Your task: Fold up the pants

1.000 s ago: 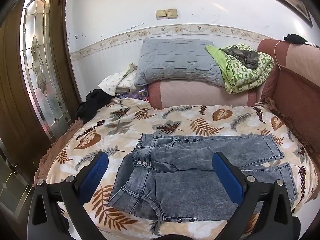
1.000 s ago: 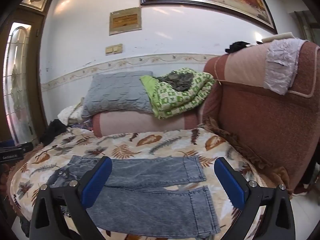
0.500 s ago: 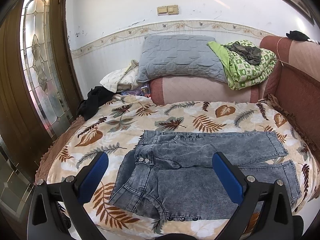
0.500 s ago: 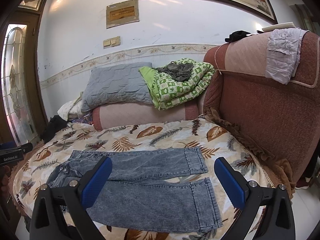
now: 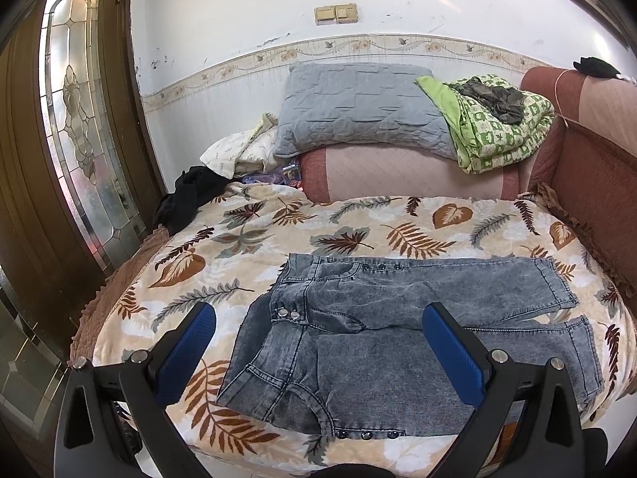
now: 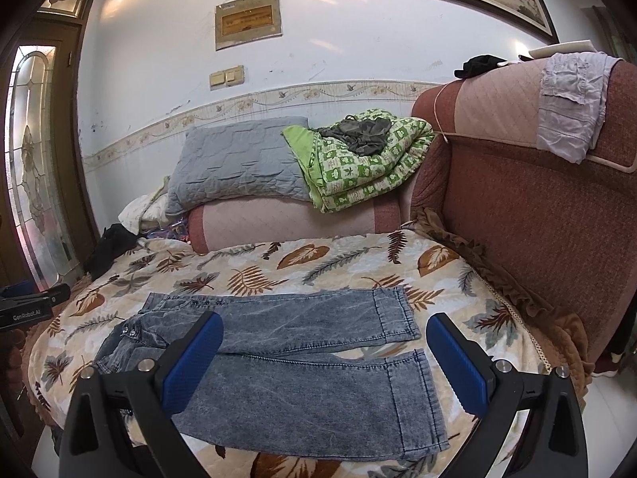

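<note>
Grey-blue acid-wash denim pants (image 5: pixel 382 334) lie flat on the leaf-print bedspread (image 5: pixel 247 239), waist to the left, both legs stretched to the right with a small gap between them. They also show in the right wrist view (image 6: pixel 302 362). My left gripper (image 5: pixel 318 342) is open and empty, hovering in front of the waist end. My right gripper (image 6: pixel 324 358) is open and empty, hovering in front of the leg ends. Neither touches the pants.
A grey pillow (image 5: pixel 358 107) and a green patterned blanket (image 5: pixel 501 119) rest on a pink bolster (image 5: pixel 398 171) at the back. A black garment (image 5: pixel 191 199) lies at the far left. A red padded headboard (image 6: pixel 537 207) rises on the right. A glass door (image 5: pixel 79 127) stands left.
Both views have tilted slightly downward, so the pants sit a little higher and farther in frame. The pants themselves have not moved and both grippers stay open.
</note>
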The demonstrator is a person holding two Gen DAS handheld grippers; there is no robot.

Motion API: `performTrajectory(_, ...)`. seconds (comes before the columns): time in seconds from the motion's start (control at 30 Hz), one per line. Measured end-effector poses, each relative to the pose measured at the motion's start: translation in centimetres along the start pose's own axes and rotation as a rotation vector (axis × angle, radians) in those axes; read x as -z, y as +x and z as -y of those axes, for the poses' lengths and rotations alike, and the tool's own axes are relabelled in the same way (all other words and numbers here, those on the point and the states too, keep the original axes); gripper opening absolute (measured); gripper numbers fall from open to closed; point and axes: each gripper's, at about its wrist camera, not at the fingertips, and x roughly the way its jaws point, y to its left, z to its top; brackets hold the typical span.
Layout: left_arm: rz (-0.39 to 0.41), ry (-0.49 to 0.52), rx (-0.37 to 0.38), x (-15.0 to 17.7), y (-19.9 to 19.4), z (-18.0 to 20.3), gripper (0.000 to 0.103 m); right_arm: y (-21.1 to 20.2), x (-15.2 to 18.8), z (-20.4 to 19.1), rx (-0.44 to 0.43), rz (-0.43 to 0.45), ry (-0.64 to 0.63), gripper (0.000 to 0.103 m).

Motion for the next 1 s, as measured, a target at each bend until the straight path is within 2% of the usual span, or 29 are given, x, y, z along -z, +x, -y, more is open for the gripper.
performTrajectory(1.0, -0.038, -0.014, -0.005, 0.7, 1.2, -0.8, 0.103, 0.8, -0.1, -0.9, -0.005, -0.043, -0.006, 0.103)
